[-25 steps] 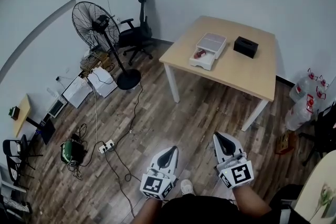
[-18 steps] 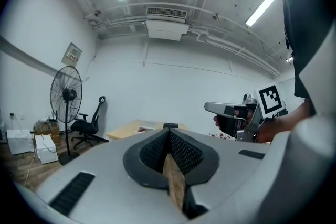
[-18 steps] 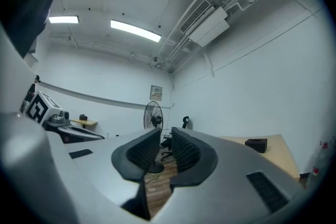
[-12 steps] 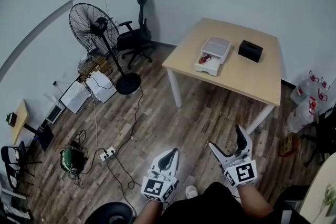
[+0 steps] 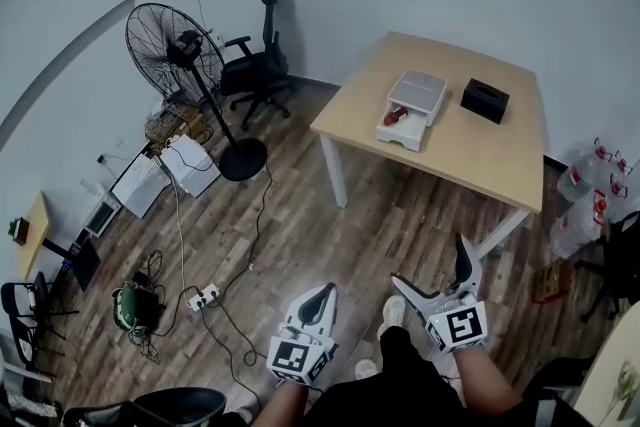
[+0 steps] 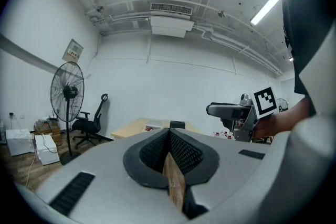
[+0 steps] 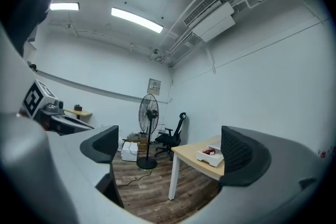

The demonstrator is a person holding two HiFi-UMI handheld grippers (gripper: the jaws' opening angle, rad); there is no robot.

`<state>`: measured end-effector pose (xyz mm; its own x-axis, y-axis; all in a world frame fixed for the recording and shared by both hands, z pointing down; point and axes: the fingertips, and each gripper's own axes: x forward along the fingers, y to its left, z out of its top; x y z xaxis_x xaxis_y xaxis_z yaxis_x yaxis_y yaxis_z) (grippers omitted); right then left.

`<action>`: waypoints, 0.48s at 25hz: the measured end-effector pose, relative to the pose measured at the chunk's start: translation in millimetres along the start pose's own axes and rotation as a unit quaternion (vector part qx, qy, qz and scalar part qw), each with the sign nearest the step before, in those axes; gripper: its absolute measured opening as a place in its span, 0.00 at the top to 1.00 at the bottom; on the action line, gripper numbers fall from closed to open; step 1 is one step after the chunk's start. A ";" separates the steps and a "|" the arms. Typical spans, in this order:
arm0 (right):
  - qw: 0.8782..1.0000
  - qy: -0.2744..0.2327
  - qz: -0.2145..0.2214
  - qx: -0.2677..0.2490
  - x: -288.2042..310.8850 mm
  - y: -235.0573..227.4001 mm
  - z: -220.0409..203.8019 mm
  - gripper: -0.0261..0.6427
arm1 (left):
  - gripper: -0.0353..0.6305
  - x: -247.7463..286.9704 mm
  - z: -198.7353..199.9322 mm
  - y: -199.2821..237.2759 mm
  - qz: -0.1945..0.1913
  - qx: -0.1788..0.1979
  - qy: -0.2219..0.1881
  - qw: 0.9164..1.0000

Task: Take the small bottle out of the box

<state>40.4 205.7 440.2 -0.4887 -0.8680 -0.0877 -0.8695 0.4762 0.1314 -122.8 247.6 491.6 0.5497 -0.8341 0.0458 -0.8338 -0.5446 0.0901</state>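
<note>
My left gripper [image 5: 319, 296] is low in front of me, jaws together, empty. My right gripper [image 5: 430, 264] is beside it, jaws opening wide, nothing between.

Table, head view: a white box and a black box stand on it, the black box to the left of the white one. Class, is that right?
Not quite. The head view shows the black box to the right of the white box, not the left. Both do stand on the table.
</note>
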 end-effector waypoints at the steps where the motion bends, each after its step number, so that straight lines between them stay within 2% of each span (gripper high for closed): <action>1: 1.000 0.002 -0.001 0.001 6.1 -4.3 -3.0 0.08 | 0.93 6.0 0.2 3.1 0.000 0.000 0.001 1.000; 8: 1.000 0.020 -0.003 -0.005 54.5 -48.0 -22.8 0.08 | 0.93 63.0 5.6 23.1 -0.008 0.003 0.013 1.000; 12: 1.000 0.025 0.004 -0.011 91.0 -82.1 -33.7 0.08 | 0.93 108.0 23.4 53.1 0.006 0.020 0.012 1.000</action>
<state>69.8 82.9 454.7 -0.4900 -0.8710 -0.0364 -0.8640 0.4797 0.1529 -109.0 126.5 478.0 0.5410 -0.8381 0.0695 -0.8410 -0.5388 0.0492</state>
